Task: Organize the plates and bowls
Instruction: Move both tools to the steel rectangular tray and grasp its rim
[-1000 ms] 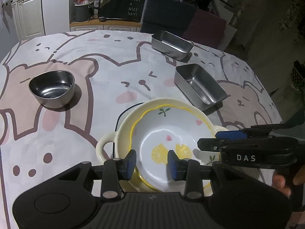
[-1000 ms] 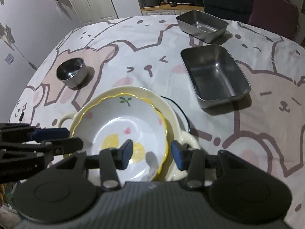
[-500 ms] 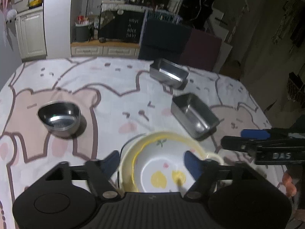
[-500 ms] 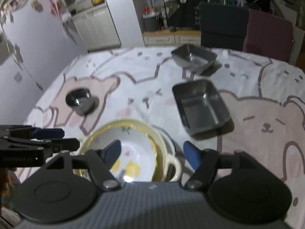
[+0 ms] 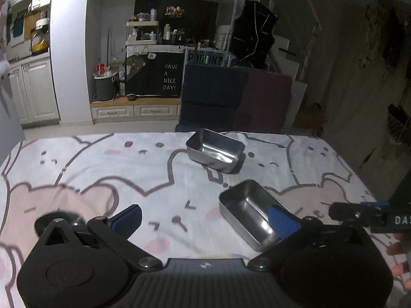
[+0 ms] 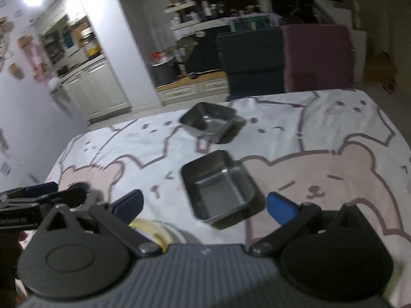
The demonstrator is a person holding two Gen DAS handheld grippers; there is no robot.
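Note:
My left gripper (image 5: 205, 219) hangs over the table with its jaws opening wide and nothing between the blue pads (image 5: 127, 217). My right gripper (image 6: 204, 205) is likewise opening and holds nothing. Just under it shows a sliver of the cream-and-yellow ceramic bowl stack (image 6: 154, 231); the rest is hidden by the gripper body. A near steel rectangular tray (image 5: 246, 210) (image 6: 217, 184) lies ahead of both grippers, and a second steel tray (image 5: 214, 150) (image 6: 208, 119) sits farther back. A small round steel bowl (image 5: 73, 219) is mostly hidden behind my left finger.
The table carries a bear-print cloth (image 5: 128, 169). A dark blue chair (image 5: 210, 95) and a maroon chair (image 6: 316, 56) stand at its far edge. The right gripper (image 5: 372, 214) shows at the right edge of the left wrist view, and the left gripper (image 6: 38, 197) at the left of the right wrist view.
Both grippers' jaws spread wide away from the flowered bowl's rim, and both pulled back and up. The bowl stack slid out of the left wrist view and almost out of the right.

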